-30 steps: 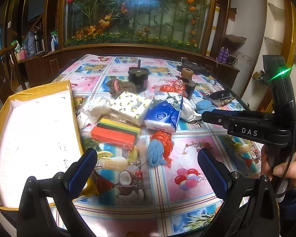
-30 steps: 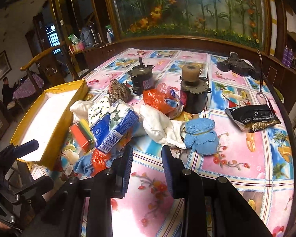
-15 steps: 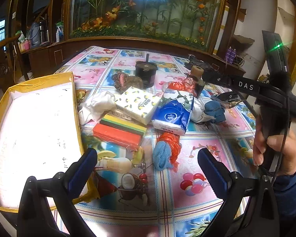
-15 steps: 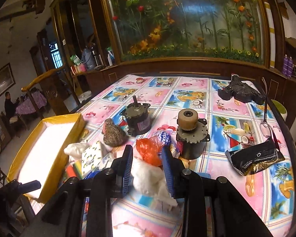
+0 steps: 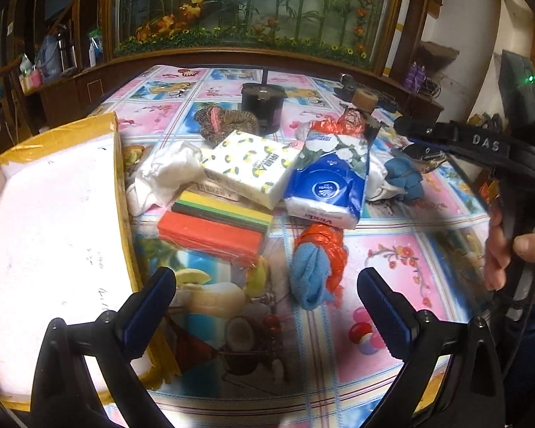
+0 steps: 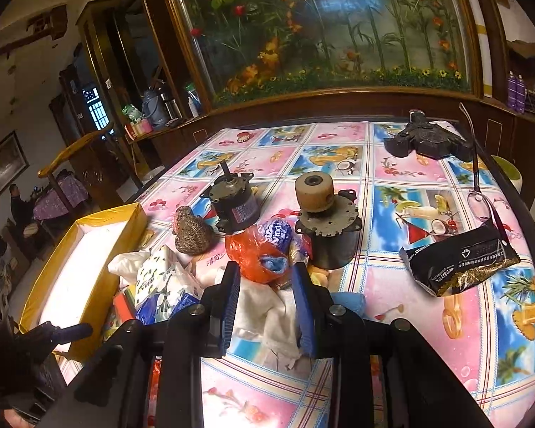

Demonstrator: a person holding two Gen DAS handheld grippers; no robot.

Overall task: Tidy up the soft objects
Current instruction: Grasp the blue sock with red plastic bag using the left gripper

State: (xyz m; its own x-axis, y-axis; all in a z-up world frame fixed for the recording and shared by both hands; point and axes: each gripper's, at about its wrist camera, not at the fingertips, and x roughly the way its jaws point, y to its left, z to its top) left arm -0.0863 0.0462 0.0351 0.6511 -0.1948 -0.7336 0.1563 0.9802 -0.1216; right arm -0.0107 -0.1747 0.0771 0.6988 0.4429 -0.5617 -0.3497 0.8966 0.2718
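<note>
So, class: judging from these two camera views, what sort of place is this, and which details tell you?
Most likely a lived-in home, a dining or living room. A table under a fruit-print oilcloth stands before a large wood-framed bamboo-and-flower panel, and a side shelf carries a thermos and bottles.

The worktop [image 6: 403, 174] is covered by a cloth printed with pink and blue squares. A yellow-rimmed tray [image 5: 116, 164] is set along its left edge. Beside it, a white rag [image 5: 164, 174], a pack of sponges [image 5: 210, 230] and a blue and orange cloth bundle [image 5: 315, 264] are laid. Further back, two motors [image 6: 233, 203] [image 6: 326, 228], a woven pouch [image 6: 190, 232], a black packet [image 6: 460, 260], glasses [image 6: 479, 199] and a black gadget [image 6: 428, 141] are seen.
</note>
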